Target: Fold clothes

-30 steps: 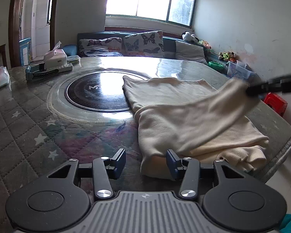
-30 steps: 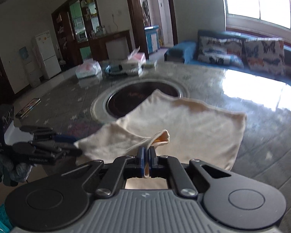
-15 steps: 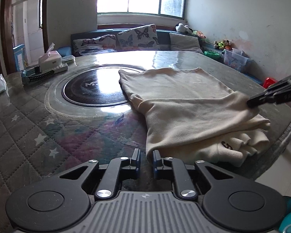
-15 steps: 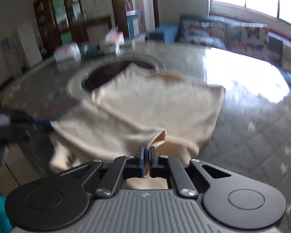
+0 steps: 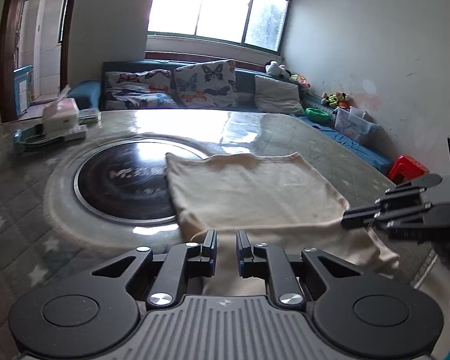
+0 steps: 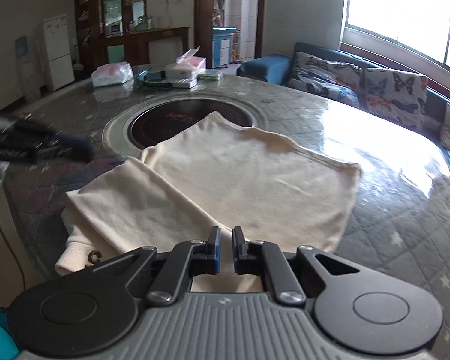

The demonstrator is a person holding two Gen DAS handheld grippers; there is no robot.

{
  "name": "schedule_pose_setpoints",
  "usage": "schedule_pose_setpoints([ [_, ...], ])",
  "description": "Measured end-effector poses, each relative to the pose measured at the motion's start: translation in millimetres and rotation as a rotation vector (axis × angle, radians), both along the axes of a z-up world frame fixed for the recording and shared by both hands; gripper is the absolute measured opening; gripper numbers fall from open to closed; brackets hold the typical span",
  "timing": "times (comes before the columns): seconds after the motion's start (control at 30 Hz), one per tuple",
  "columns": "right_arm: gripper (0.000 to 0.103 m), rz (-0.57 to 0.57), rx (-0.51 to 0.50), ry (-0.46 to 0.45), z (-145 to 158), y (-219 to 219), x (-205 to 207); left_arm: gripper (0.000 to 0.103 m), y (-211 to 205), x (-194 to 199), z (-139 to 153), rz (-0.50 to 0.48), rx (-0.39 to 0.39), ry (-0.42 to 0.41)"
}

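A cream garment (image 5: pixel 255 198) lies partly folded on the round table, one flap laid over its near part; it also shows in the right wrist view (image 6: pixel 225 180). My left gripper (image 5: pixel 226 246) hovers over the garment's near left edge, jaws slightly apart and empty. My right gripper (image 6: pixel 225 249) sits over the near right edge, jaws slightly apart with nothing between them. The right gripper also shows at the right of the left wrist view (image 5: pixel 399 210), and the left gripper shows blurred at the left of the right wrist view (image 6: pixel 42 147).
A black round hotplate (image 5: pixel 126 183) is set in the table's middle, partly under the garment. Tissue boxes and packets (image 6: pixel 180 69) stand at the far side. A sofa with butterfly cushions (image 5: pixel 201 87) lies beyond. The table edge (image 6: pixel 30 210) drops off near the garment.
My right gripper has let go of the flap, which now lies flat on the garment. My left gripper has moved forward over the near edge and opened a little.
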State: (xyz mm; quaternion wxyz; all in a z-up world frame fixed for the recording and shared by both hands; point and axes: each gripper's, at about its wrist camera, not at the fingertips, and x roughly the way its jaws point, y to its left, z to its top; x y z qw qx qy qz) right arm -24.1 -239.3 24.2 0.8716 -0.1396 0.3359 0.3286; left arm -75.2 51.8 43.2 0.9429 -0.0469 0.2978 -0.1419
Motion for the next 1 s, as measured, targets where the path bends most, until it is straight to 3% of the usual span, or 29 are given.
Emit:
schedule_pose_setpoints([
  [0.33, 0.009, 0.016, -0.042, 0.017, -21, -1, 0, 0.015, -3, 36, -31, 0.030, 0.021, 0.080],
  [0.63, 0.017, 0.025, -0.056, -0.054, -8, -9, -10, 0.016, -9, 17, -14, -0.007, 0.037, 0.034],
  [0.83, 0.017, 0.002, -0.055, -0.028, -20, -11, -2, 0.023, -17, -8, -8, -0.090, 0.084, 0.021],
  [1.0, 0.017, 0.053, -0.058, -0.028, -9, -14, -22, 0.027, -20, -34, -10, -0.164, 0.140, 0.021],
])
